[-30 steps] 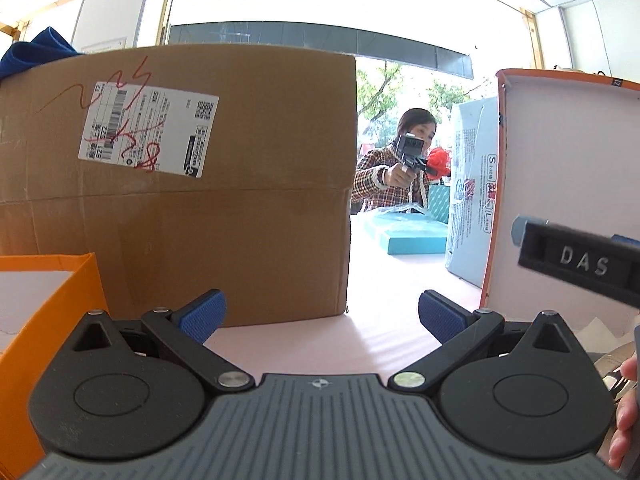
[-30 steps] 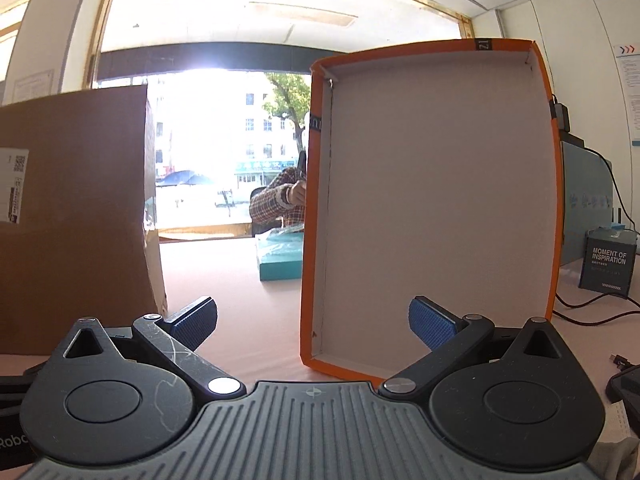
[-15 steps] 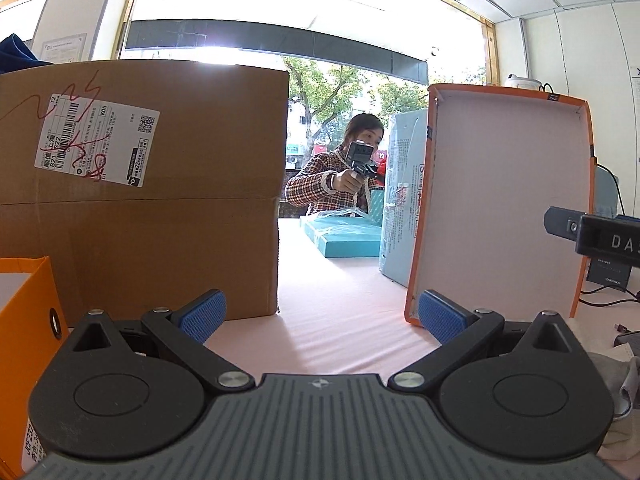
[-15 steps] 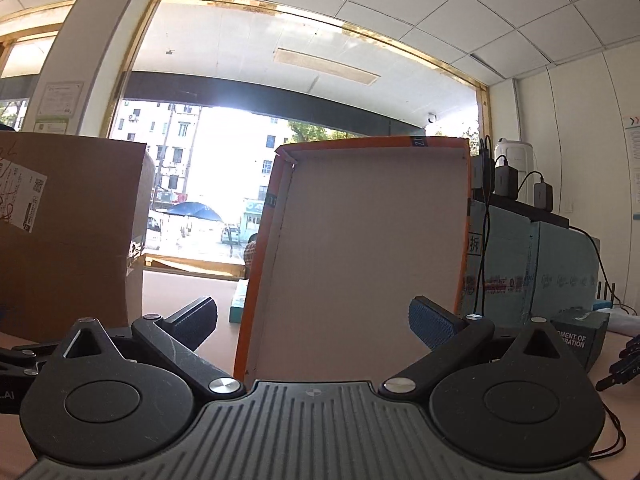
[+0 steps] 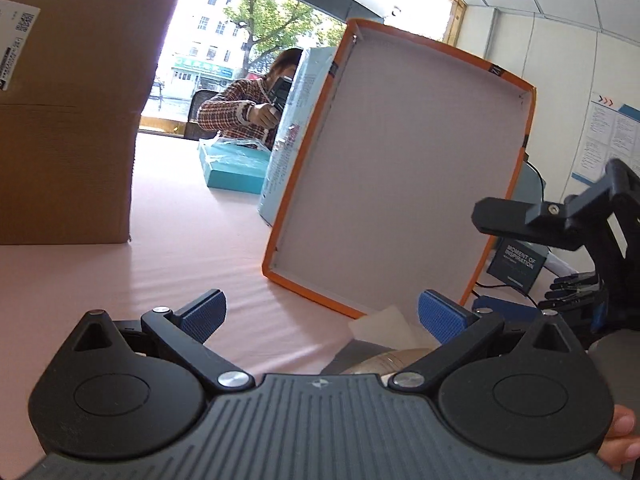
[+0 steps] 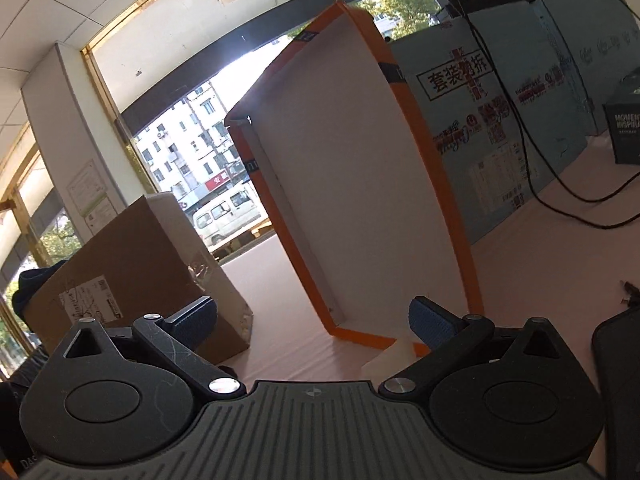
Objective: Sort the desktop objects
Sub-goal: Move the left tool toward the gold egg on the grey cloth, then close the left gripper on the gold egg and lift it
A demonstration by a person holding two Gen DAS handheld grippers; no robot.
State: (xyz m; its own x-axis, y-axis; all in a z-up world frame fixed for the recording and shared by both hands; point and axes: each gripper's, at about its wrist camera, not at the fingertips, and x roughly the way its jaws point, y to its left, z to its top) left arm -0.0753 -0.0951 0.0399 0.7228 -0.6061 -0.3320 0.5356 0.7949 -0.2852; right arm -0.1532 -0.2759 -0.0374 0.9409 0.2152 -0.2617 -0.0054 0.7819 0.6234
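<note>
Orange-rimmed white cardboard tray (image 5: 400,176), upright on its short edge, long axis vertical, ahead of both grippers; left gripper (image 5: 322,314), right gripper (image 6: 312,320): fingers wide apart, empty.

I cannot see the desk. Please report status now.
Left gripper open, empty. Right gripper open, empty. Orange lid upright ahead, untouched.

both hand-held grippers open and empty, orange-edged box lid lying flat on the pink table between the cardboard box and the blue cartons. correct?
Not quite: the orange-edged box lid is not lying flat. It stands upright on one edge, its pale inside facing the cameras, as both wrist views show. The rest holds: the left hand-held gripper and right hand-held gripper are open and empty, with the cardboard box and blue cartons either side.
</note>
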